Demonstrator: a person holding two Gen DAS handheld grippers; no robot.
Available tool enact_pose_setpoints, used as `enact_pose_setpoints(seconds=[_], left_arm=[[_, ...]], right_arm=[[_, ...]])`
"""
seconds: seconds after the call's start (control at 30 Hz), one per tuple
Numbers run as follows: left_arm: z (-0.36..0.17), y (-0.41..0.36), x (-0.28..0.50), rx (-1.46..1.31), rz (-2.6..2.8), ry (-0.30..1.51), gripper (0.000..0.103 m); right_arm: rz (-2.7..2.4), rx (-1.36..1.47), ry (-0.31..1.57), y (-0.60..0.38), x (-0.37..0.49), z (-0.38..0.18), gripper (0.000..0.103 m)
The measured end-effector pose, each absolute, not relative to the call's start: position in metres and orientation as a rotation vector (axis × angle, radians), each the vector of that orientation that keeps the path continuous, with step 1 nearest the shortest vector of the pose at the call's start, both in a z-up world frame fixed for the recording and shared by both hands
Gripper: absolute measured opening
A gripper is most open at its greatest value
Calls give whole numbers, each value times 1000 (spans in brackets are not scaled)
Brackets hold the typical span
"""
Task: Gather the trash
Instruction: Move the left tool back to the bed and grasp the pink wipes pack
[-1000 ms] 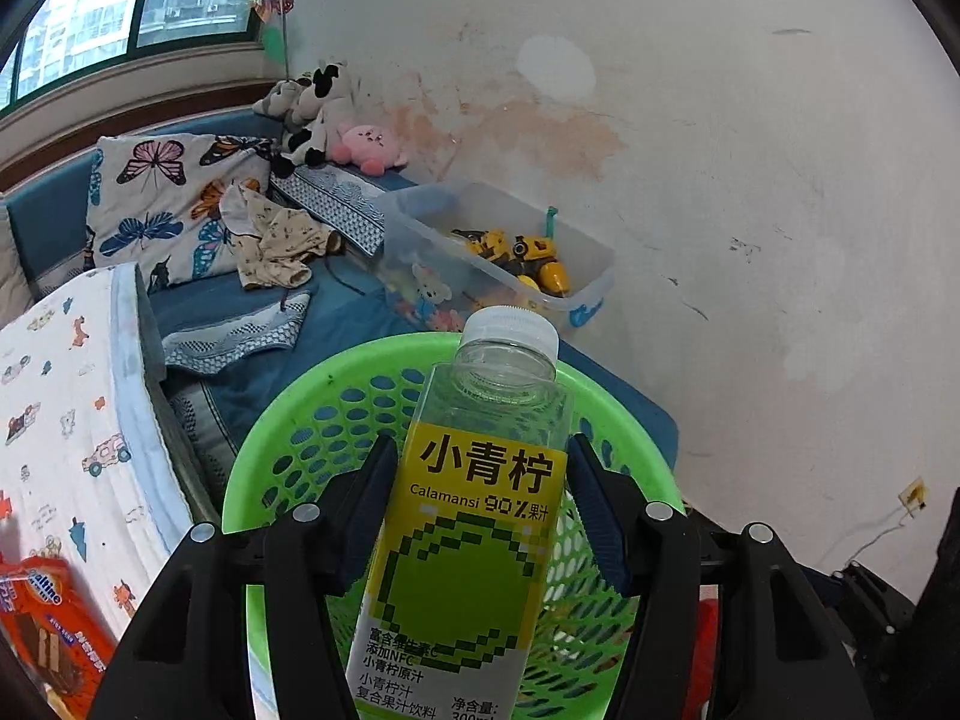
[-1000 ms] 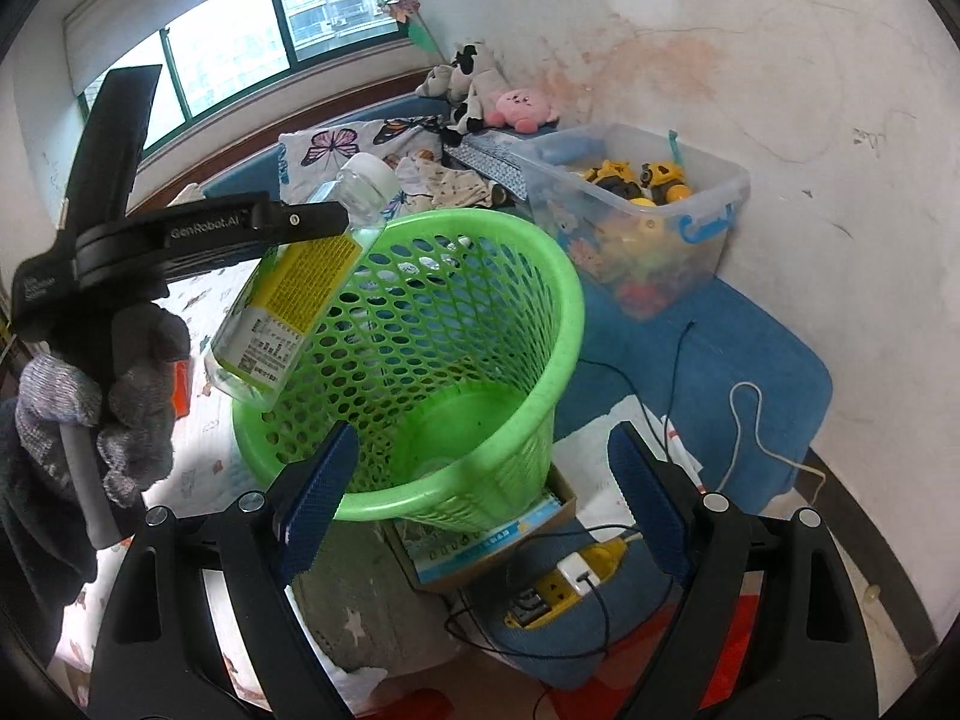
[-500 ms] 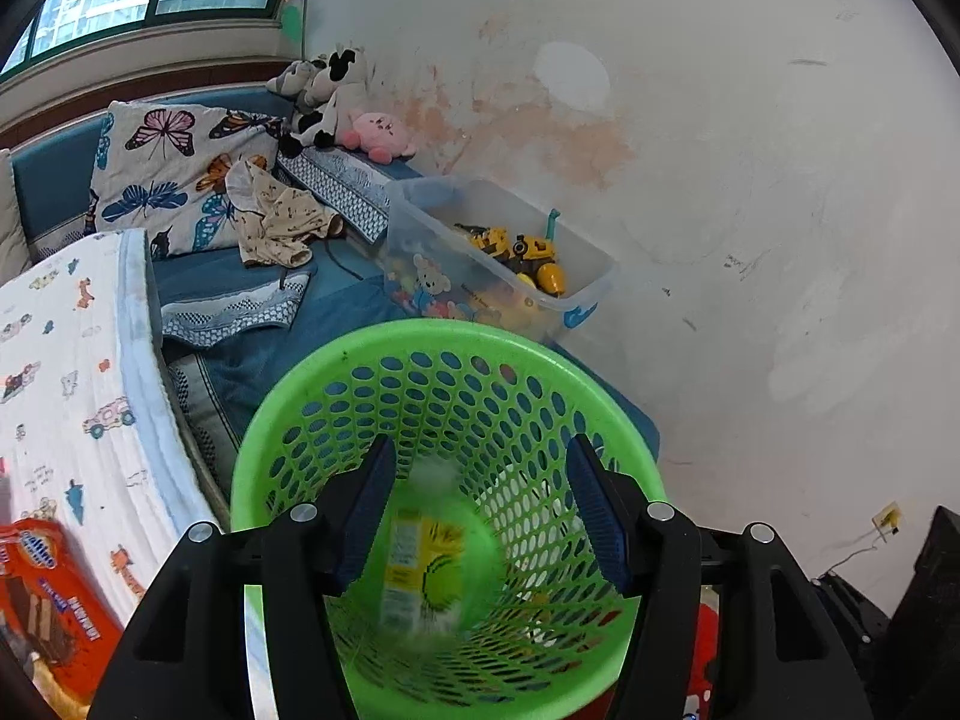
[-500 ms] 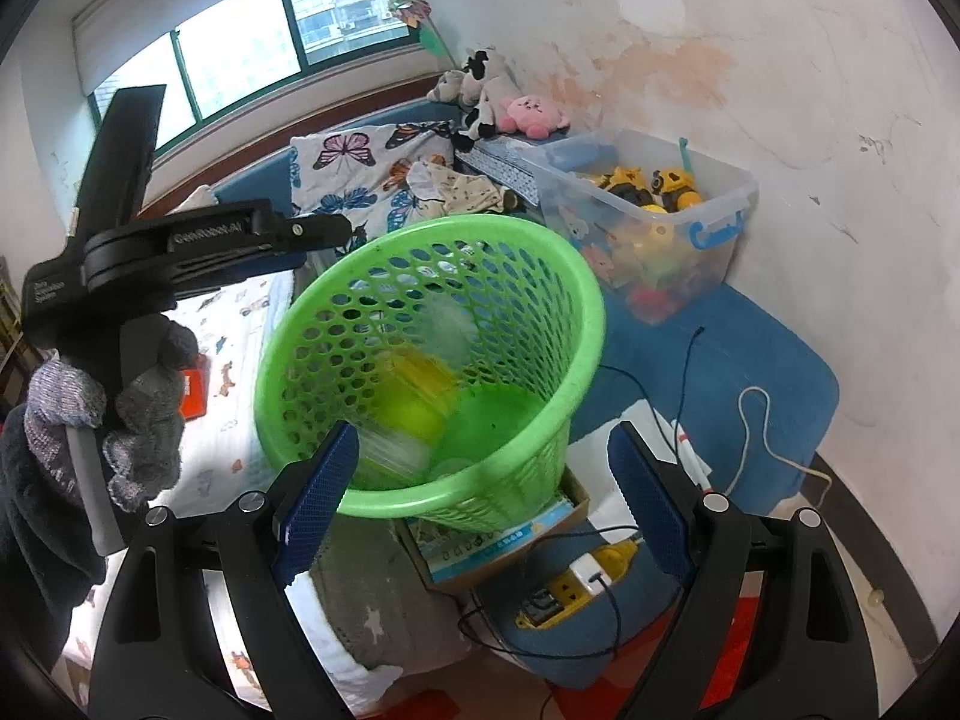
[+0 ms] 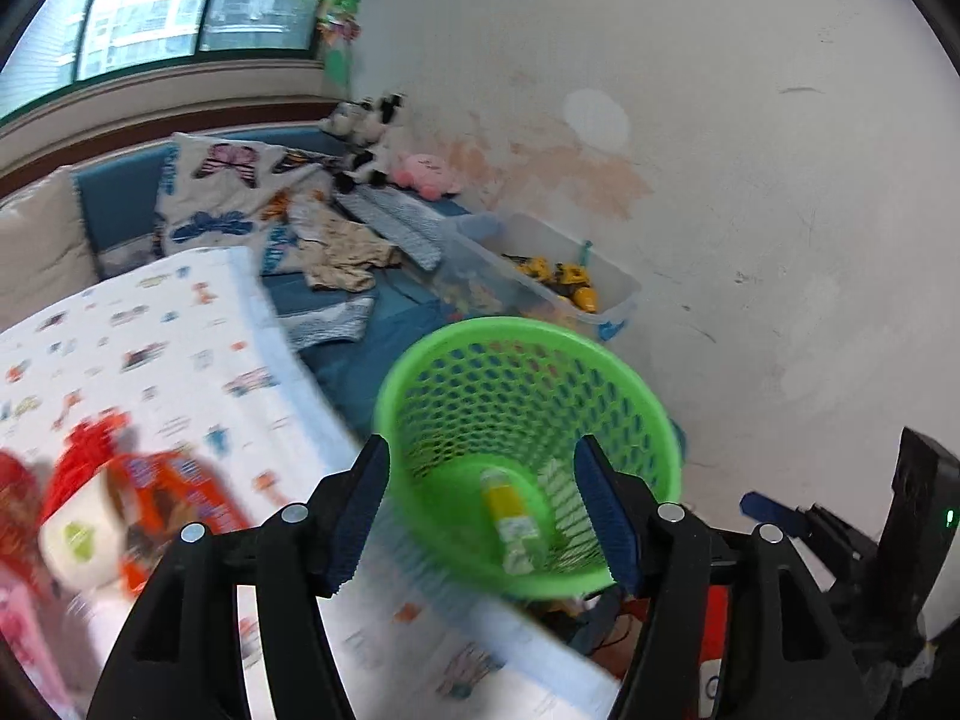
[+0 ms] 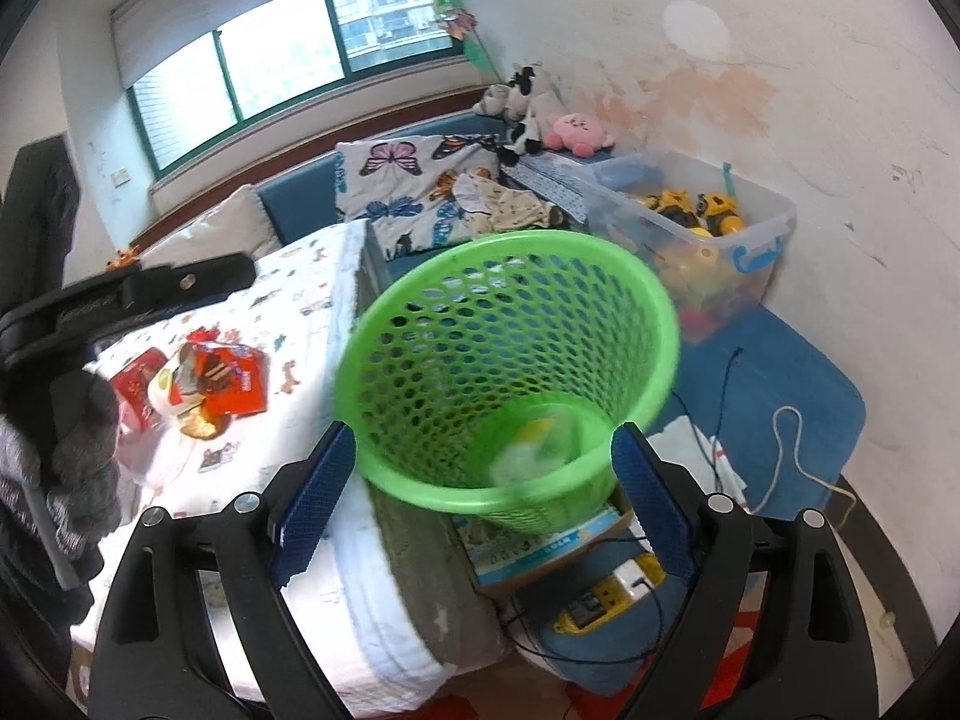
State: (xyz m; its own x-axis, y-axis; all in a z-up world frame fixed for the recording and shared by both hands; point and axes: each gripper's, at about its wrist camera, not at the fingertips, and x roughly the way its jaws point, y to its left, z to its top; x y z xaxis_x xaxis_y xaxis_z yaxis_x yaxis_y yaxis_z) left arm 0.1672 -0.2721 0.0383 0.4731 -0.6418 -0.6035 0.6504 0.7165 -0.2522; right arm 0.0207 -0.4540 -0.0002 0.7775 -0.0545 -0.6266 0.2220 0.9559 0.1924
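While the juice bottle (image 5: 510, 516) lies on its side at the bottom of the green mesh basket (image 5: 654, 414), both tongs hang above the basket with nothing between their pads. The left tongs (image 5: 483, 507) stand apart, their jaws having just been opening, and through the gap the bottle's yellow label shows, blurred. The right tongs (image 6: 477, 501) stand wide apart as well, framing the basket's lower wall; in that view the bottle (image 6: 531, 441) is only a pale and yellow smear on the basket floor. The basket (image 6: 420, 312) sits just beside the bed's (image 6: 312, 312) near corner, resting on a flat printed box (image 6: 540, 549). On the bed, well back from that corner, lie an orange snack wrapper (image 6: 231, 378), a red packet (image 6: 135, 384) and a white cup-like thing (image 6: 162, 387), touching one another in a small heap. A gloved hand (image 6: 78, 456) grips the left tool at the left edge of the right wrist view. Against the wall beyond the basket stands a clear bin (image 6: 756, 240) of yellow toys.
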Motion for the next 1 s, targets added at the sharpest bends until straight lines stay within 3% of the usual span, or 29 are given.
enact_pose_setpoints(seconds=[0.43, 1.0], left_arm=[[31, -146, 143, -13, -566, 712, 74], [1, 7, 148, -94, -276, 752, 80]], right_arm=[[-23, 218, 668, -395, 46, 6, 90], [120, 161, 693, -329, 82, 6, 91]])
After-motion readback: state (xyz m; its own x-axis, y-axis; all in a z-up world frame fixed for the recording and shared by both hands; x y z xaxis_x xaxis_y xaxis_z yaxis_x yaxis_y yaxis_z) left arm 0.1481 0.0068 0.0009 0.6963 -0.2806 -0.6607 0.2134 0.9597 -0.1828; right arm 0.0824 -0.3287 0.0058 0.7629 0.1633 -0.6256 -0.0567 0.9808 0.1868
